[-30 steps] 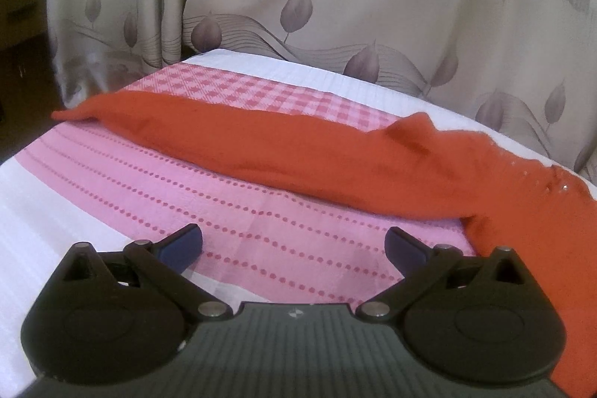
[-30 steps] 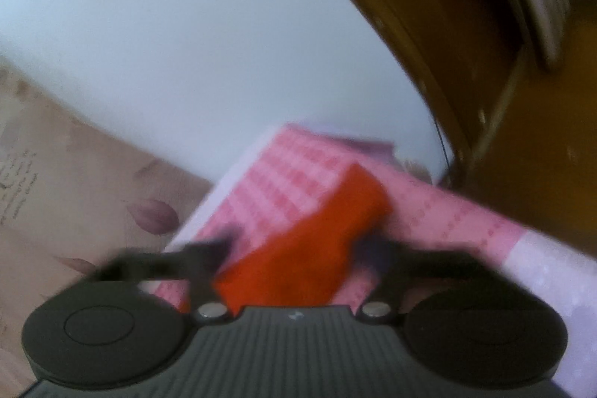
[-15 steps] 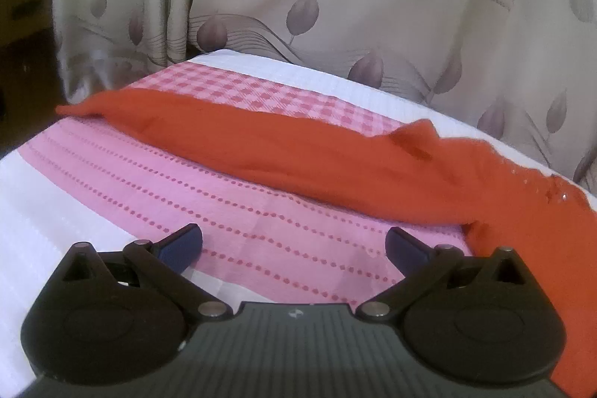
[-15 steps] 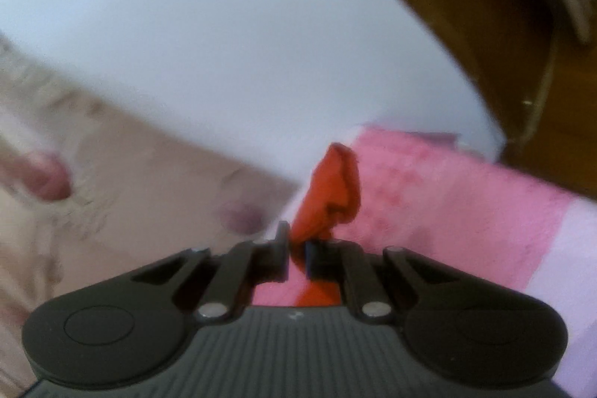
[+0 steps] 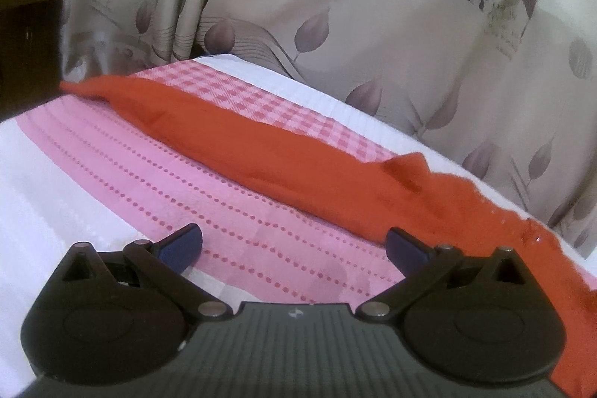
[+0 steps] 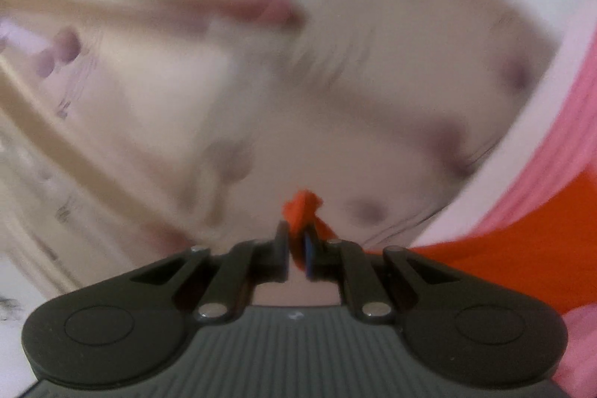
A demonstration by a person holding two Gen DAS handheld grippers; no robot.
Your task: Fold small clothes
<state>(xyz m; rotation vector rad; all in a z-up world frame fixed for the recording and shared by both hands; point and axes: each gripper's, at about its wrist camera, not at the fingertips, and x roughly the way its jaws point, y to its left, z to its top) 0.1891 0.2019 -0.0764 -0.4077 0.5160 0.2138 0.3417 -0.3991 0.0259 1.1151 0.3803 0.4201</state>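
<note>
Between the right tongs (image 6: 297, 250), pinched tight, sits a corner of the red garment (image 5: 283, 152); its body trails right. Ahead of the wide-open, empty left tongs (image 5: 293, 245) it stretches across the pink bedspread (image 5: 160, 174), curtain (image 5: 373, 25) behind.

Soft, even light; right wrist view motion-blurred, both views bowed at edges.

**Red garment stretched across the bed**

The red garment (image 5: 283, 152) lies in a long, narrow, slightly rumpled band running diagonally over the pink-patterned bedspread (image 5: 194, 181). One corner (image 6: 300, 211) is lifted and pinched in the right hand-held gripper (image 6: 297, 250).
</note>
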